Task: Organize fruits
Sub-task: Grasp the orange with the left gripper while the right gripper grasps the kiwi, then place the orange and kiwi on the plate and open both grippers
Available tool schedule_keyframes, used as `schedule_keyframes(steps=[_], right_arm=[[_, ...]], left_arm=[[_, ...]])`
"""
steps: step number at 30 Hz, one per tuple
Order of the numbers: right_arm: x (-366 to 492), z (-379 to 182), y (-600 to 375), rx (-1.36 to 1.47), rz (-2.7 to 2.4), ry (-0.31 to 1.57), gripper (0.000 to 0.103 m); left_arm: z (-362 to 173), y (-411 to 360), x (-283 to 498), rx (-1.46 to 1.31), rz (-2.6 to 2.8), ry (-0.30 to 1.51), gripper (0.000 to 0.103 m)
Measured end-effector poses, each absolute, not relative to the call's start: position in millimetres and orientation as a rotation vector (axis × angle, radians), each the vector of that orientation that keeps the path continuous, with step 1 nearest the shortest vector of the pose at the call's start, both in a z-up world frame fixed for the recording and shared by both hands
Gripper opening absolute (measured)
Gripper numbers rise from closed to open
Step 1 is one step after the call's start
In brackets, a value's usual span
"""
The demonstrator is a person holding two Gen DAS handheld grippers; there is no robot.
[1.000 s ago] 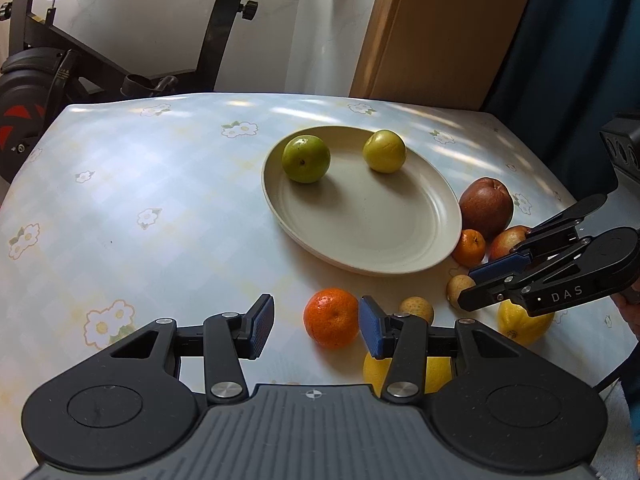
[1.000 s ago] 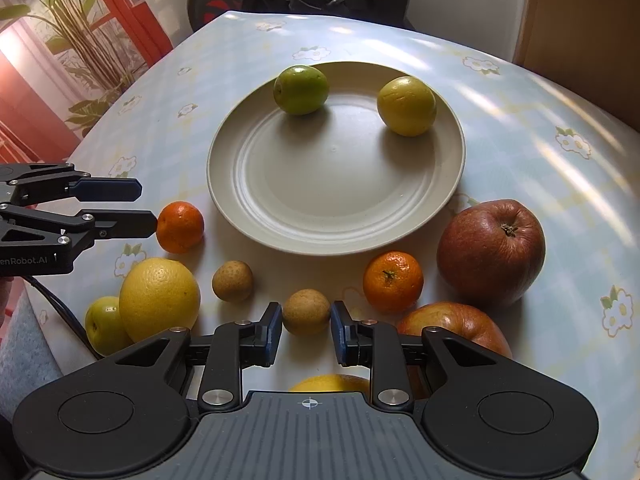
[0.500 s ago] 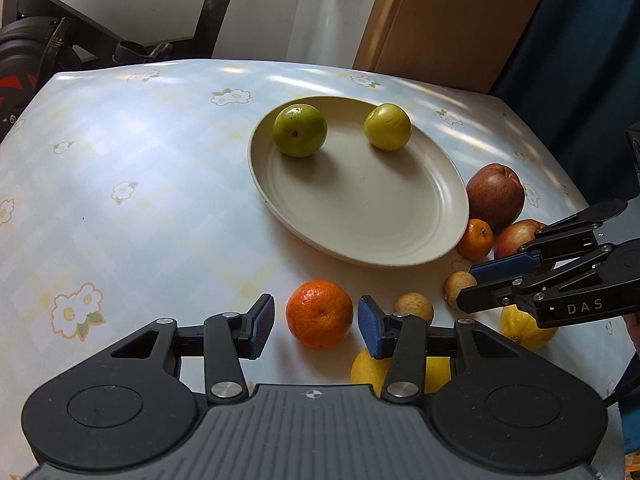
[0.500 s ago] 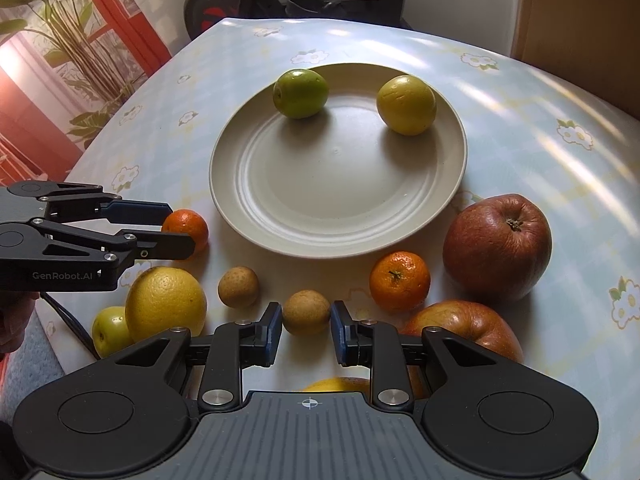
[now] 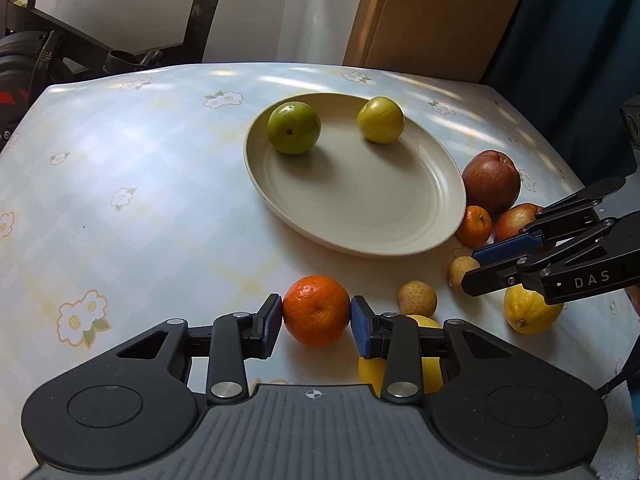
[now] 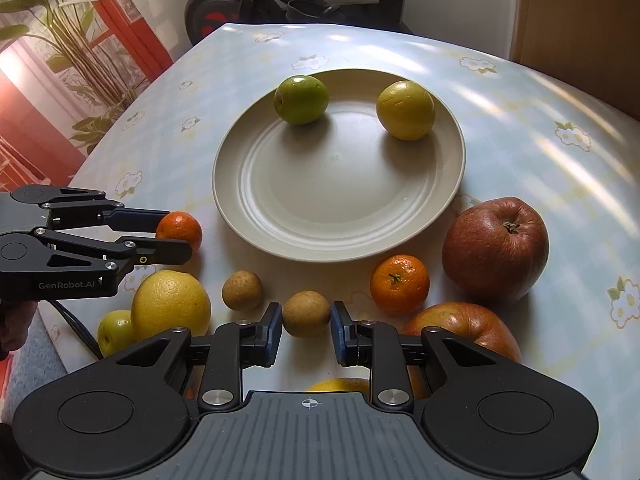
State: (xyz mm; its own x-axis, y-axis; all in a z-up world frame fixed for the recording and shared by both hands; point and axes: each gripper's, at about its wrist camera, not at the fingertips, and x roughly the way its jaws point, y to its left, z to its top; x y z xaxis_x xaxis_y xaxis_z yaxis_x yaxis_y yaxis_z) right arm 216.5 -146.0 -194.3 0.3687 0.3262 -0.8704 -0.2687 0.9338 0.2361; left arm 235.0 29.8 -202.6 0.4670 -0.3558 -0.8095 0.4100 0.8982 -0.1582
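Note:
A beige plate [image 5: 360, 216] [image 6: 320, 208] holds a green fruit [image 5: 294, 128] [image 6: 301, 99] and a yellow-green fruit [image 5: 380, 119] [image 6: 405, 110]. My left gripper [image 5: 316, 322] [image 6: 170, 236] has its blue pads touching both sides of a tangerine [image 5: 316, 310] [image 6: 182, 229] that rests on the table. My right gripper [image 6: 306, 330] [image 5: 480, 266] is open around a small brown fruit [image 6: 306, 313] [image 5: 460, 270], with a gap on each side.
Around the plate lie a second brown fruit [image 6: 242, 290], a second tangerine [image 6: 399, 284], two red apples [image 6: 495, 248] [image 6: 464, 326], a large yellow citrus [image 6: 170, 306], a small green fruit [image 6: 114, 330] and a lemon [image 5: 532, 310]. An exercise bike stands beyond the table.
My left gripper has moved forward around the tangerine and narrowed until its pads touch it. My right gripper has stayed open around the brown fruit.

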Motion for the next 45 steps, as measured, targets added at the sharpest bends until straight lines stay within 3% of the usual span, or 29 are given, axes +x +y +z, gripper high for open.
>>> schedule_keyframes(steps=[16, 28, 45], right_arm=[[257.3, -150.2, -157.2, 0.032, 0.359, 1.019, 0.024], [321.5, -183.8, -173.0, 0.007, 0.254, 1.082, 0.024], [352.4, -199.9, -176.6, 0.046, 0.256, 1.064, 0.024]], left_arm=[[-153.0, 17.4, 265.1, 0.133, -0.477, 0.829, 0.039], [-189.3, -2.4, 327.2, 0.151, -0.441, 0.923, 0.039], [-202.8, -14.6, 346.7, 0.179, -0.411, 0.864, 0.039]])
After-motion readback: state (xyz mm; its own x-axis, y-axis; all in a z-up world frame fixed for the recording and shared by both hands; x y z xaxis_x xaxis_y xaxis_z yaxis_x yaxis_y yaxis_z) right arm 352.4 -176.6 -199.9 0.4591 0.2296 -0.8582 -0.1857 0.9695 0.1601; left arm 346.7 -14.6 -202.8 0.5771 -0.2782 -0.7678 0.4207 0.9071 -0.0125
